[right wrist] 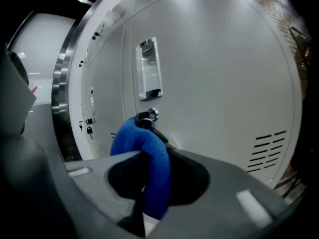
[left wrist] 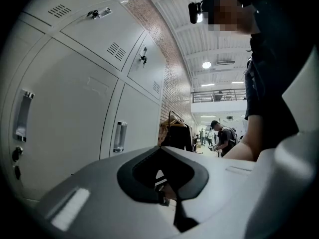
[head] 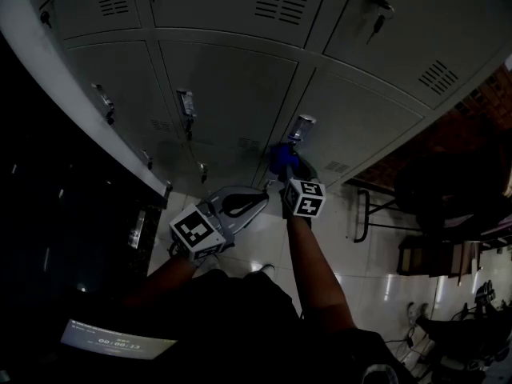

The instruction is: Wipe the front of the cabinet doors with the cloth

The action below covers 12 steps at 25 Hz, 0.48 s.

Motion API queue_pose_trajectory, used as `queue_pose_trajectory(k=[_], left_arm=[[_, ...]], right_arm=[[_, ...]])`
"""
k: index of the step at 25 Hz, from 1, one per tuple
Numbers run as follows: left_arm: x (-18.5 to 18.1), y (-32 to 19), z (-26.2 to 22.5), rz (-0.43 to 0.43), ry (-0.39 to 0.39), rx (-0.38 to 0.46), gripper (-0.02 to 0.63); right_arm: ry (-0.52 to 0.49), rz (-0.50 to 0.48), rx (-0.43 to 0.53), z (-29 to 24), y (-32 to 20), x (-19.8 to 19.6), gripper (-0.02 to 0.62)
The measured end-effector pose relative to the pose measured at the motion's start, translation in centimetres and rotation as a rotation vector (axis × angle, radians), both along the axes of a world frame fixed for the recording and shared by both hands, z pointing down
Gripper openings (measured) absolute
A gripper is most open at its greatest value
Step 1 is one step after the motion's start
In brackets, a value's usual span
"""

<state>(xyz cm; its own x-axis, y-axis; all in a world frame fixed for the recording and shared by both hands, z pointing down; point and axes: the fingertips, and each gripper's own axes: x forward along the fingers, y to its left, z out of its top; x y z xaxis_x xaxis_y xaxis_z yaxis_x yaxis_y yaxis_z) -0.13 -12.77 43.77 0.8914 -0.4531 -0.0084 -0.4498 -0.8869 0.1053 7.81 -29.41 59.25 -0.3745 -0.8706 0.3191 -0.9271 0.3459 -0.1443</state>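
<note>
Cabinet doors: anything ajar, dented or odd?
Nothing stands out. The cabinet doors look shut and flush, with no visible dents, though the head view is dim. A key hangs in one upper lock. The right gripper holds the blue cloth near a lower door's lock.

Grey moulded shells on left gripper (head: 260,197) and right gripper (head: 286,166), each topped with a white cube (head: 196,230) printed in black square markers. Dark short sleeve (left wrist: 264,83), forearms bare. Black camera (left wrist: 196,11) strapped up on the head.
</note>
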Motion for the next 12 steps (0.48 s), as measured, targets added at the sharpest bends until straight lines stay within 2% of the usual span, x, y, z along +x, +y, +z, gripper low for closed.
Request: queue_pose_trajectory(k=[6, 12], left_arm=[[1.2, -0.5, 0.3, 0.028, 0.004, -0.007, 0.003], [3.5, -0.6, 0.4, 0.068, 0.007, -0.007, 0.003]], right_arm=[[0.024, 0.071, -0.005, 0.7, 0.2, 4.9, 0.069], [0.032, 0.19, -0.022, 1.3, 1.0, 12.1, 0.069]])
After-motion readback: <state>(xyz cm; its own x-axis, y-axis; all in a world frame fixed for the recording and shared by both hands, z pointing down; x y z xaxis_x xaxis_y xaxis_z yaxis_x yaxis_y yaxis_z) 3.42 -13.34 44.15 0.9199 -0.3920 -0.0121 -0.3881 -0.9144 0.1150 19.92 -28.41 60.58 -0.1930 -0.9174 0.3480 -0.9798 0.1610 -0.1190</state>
